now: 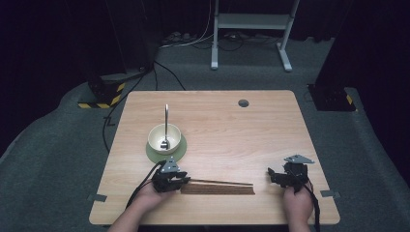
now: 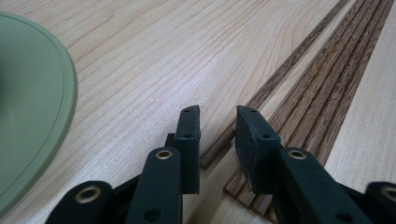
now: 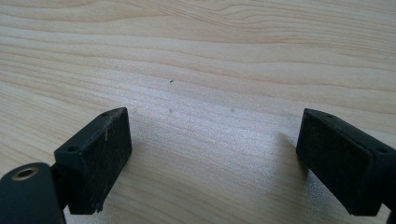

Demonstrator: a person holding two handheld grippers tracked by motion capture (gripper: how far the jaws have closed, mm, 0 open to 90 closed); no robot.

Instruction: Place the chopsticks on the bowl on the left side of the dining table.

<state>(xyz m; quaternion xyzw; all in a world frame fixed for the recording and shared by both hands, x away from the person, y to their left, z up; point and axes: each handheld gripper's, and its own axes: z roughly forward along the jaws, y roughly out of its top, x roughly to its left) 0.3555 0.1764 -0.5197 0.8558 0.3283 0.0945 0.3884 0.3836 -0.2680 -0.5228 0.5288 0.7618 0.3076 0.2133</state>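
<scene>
Between the jaws of the left gripper (image 2: 217, 135), which stand a narrow way apart over the tabletop, lies the near end of a single dark wooden strip (image 2: 275, 81); the pads do not press on it, and whether either one brushes it I cannot tell. That strip runs away at a slight angle from a flat bundle of like strips (image 2: 327, 88) lying side by side just to its right, under and past the right-hand jaw. In the high view the same left gripper (image 1: 180, 180) sits at the left end of the bundle (image 1: 217, 189), with the loose strip (image 1: 220, 182) lying splayed along its far edge. Beyond, well apart from the strips, a cream bowl (image 1: 164, 137) with a spoon (image 1: 166, 126) standing in it rests on a green plate (image 1: 178, 151). Over at the right, the right gripper (image 3: 212, 158) holds its jaws spread wide over bare wooden table (image 3: 201, 60), with nothing between them, well clear of the bundle's other end

I judge the step in hand to be picking the loose strip off from the rest. The next move calls for closing squarely on that one thin strip alone, low enough to catch it, without dragging its neighbours
</scene>
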